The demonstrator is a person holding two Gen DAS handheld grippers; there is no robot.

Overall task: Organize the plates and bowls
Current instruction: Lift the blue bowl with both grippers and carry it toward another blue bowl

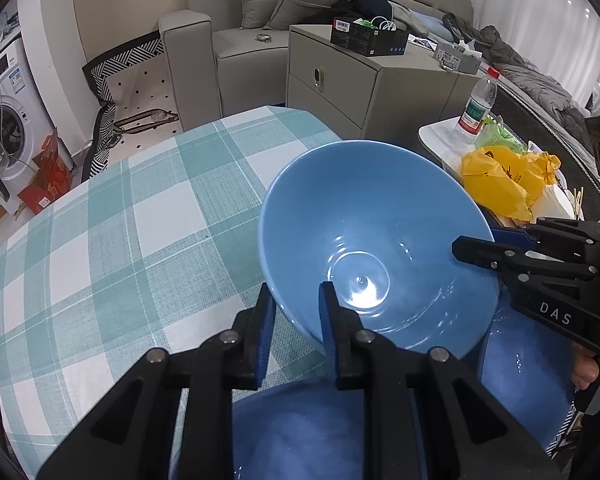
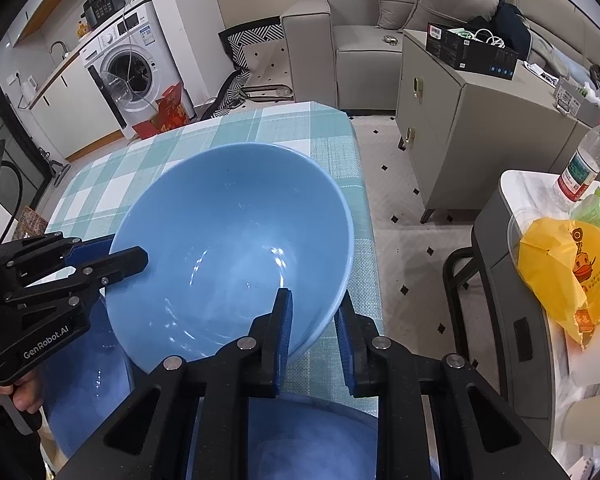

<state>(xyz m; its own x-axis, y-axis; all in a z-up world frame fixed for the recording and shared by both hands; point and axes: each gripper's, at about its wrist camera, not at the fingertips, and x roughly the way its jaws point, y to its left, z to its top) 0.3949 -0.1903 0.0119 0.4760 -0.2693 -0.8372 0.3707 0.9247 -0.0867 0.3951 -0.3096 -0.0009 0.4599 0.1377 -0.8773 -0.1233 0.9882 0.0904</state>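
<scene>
A light blue bowl (image 1: 360, 220) (image 2: 228, 220) is held tilted above the teal checked tablecloth (image 1: 120, 220) (image 2: 332, 152). My left gripper (image 1: 296, 296) (image 2: 116, 250) is shut on its rim at one side, one finger inside the bowl and one outside. On the opposite rim my right gripper (image 2: 314, 304) (image 1: 488, 240) is shut in the same way. Under the bowl lie more blue dishes (image 1: 300, 432) (image 2: 88, 380), partly hidden by the grippers. A person's hand (image 2: 24, 396) holds the left gripper's handle.
To the right a small white side table (image 2: 528, 188) carries a yellow bag (image 2: 560, 272) and a water bottle (image 2: 584, 160). A grey cabinet (image 2: 452, 120) with a black box, a sofa (image 1: 240, 48) and a washing machine (image 2: 132, 64) stand beyond the table.
</scene>
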